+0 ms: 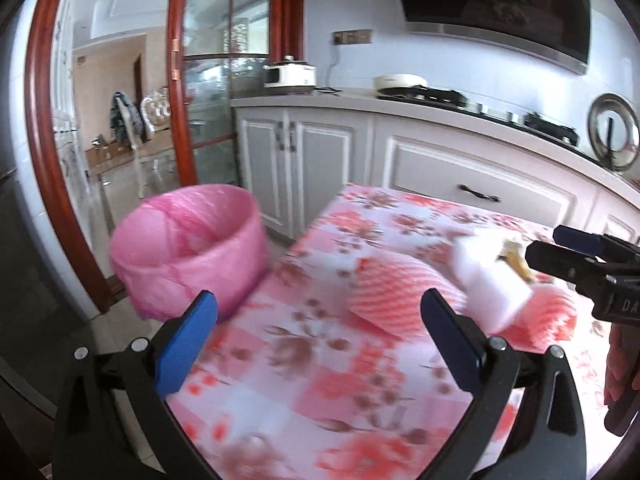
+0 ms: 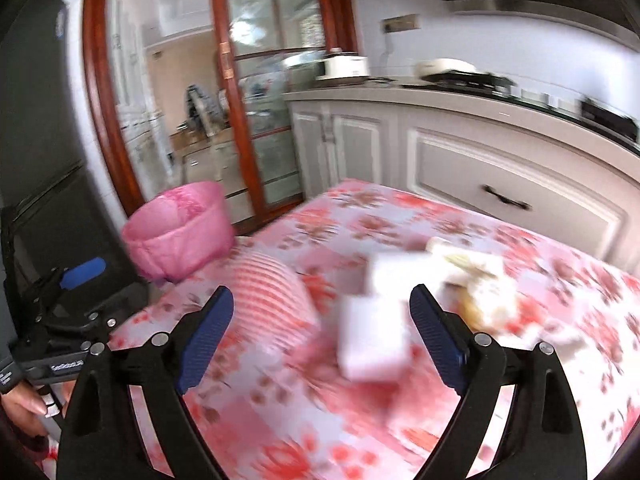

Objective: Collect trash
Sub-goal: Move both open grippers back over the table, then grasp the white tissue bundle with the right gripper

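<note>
A pink-lined trash bin [image 1: 188, 248] [image 2: 180, 232] stands off the table's left end. On the floral tablecloth [image 1: 320, 380] lie a pink striped foam net [image 1: 400, 288] [image 2: 272, 292], white foam blocks [image 1: 488, 280] [image 2: 372, 344] and a blurred pile of yellowish and white scraps [image 2: 480, 280]. My left gripper [image 1: 318, 320] is open over the cloth near the net, with nothing between its pads. My right gripper [image 2: 322, 312] is open too. A white block shows in its gap, but the pads do not touch it. In the left wrist view the right gripper [image 1: 560, 250] comes in from the right beside the blocks.
White kitchen cabinets [image 1: 460, 168] and a counter with a stove run behind the table. A red-framed glass door [image 1: 180, 80] is at the back left and a dark fridge [image 2: 40, 140] at the left. A hand [image 2: 24, 404] holds the left tool.
</note>
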`<state>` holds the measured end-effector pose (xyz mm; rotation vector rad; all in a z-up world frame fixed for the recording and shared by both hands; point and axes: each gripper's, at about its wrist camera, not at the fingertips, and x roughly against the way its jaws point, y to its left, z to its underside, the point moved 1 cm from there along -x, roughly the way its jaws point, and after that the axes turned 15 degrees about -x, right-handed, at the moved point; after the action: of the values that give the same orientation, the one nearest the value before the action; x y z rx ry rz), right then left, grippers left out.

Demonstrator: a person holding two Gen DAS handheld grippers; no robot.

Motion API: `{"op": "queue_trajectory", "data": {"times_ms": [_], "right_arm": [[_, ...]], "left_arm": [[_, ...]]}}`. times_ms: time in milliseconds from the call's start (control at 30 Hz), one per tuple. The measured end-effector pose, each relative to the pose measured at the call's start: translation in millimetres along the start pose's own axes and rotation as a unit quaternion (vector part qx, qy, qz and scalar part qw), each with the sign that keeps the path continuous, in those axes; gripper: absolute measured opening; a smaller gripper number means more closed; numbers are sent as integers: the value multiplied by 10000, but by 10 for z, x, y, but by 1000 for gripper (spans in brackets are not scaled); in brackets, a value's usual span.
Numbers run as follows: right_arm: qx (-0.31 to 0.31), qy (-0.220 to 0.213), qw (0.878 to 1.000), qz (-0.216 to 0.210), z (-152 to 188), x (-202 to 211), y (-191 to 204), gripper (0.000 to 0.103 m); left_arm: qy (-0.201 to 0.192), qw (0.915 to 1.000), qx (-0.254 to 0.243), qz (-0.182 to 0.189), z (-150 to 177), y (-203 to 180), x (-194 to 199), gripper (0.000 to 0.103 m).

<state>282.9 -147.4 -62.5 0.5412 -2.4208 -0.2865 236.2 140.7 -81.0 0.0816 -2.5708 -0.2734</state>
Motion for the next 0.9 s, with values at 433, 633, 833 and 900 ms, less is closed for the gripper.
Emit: {"op": "queue_trajectory", "data": {"times_ms": [433, 633, 833, 900], "right_arm": [[-1231, -364, 9858, 1084, 194, 495, -1357, 85], [-1581, -444, 9752, 1487, 237, 569, -1771, 85], [-1822, -385, 9690, 1625, 196, 453, -1968, 85], [-1800, -357, 9686, 1681, 167, 381, -1986, 85]], "left_arm": [[-75, 9954, -605, 733, -29, -1112, -23, 98], [4, 9925, -862, 864, -17, -1373, -117, 98], [40, 9923, -754, 986, -46, -1462, -177, 98], [54, 9920, -787, 983, -35, -1471, -185, 98]]}}
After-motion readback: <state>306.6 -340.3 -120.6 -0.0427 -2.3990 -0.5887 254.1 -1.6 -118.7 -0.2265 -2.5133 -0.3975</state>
